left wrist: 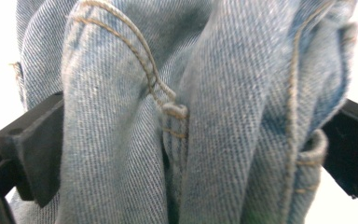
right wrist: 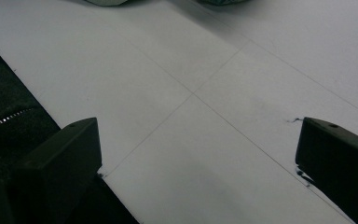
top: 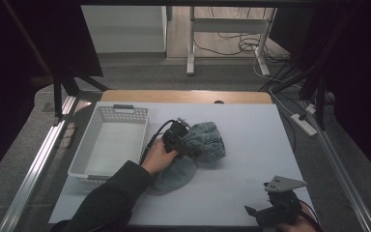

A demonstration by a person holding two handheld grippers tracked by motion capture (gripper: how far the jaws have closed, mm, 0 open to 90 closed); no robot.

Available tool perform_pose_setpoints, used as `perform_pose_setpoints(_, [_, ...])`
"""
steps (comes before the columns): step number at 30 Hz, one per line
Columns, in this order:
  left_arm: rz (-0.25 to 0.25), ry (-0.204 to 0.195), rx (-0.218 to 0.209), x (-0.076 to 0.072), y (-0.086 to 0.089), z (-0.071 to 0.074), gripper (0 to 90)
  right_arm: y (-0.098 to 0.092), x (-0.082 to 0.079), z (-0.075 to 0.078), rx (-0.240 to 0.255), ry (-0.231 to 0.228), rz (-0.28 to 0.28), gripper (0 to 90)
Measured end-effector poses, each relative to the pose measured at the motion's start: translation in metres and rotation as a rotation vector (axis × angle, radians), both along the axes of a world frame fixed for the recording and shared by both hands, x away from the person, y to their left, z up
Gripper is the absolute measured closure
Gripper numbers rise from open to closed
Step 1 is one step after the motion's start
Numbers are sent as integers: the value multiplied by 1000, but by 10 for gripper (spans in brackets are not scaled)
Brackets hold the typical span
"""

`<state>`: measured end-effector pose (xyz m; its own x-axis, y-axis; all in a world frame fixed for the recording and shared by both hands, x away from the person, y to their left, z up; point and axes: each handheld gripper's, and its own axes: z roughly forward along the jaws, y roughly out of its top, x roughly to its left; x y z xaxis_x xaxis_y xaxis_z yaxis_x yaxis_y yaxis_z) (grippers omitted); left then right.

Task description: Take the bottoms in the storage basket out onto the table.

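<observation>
**Desk:** What sits at the far left of the white surface (top: 251, 183)?

**Photographer:** A white plastic basket (top: 110, 145) with perforated walls and a dark handle on its far rim, seen from the high view. Nothing lies inside it.

**Desk:** And just right of it?

**Photographer:** A person's left hand (top: 158, 157), in a dark sleeve (top: 111, 195), holds the left gripper (top: 178, 137) against a crumpled pair of light-blue denim jeans (top: 205, 140). The jeans lie near the middle of the surface, just beside the basket. A darker fold of the same cloth spreads toward the near edge.

**Desk:** Are the jaws on the cloth?

**Photographer:** Yes. In the left gripper view the denim (left wrist: 186, 116), with tan stitching and belt loops, bulges between the two black jaws, which press on it from both sides.

**Desk:** The right side?

**Photographer:** The right gripper (top: 275, 208), grey plate on top, sits at the near right corner, well apart from the jeans. In the right gripper view its jaws stand wide apart over bare white surface (right wrist: 205, 140), holding nothing.
</observation>
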<state>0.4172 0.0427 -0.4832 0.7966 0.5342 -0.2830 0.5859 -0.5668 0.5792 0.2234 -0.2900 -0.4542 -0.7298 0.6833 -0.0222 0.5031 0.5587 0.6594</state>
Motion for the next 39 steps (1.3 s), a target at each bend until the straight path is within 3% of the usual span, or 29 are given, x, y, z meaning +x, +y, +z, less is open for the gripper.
perform_pose_setpoints(8, [5, -23, -26, -2, 2, 6, 0, 0, 0, 0, 1, -3, 3, 9])
perform_pose_setpoints(28, [3, -139, -76, -10, 9, 24, 0, 0, -1, 0, -1, -4, 9, 9])
perform_pose_setpoints(34, [3, -136, -93, -11, 10, 27, 0, 0, -1, 0, 1, -4, 9, 8])
perform_pose_setpoints(39, [6, -157, -118, -14, 13, 32, 0, 0, -1, 0, 1, -5, 9, 9])
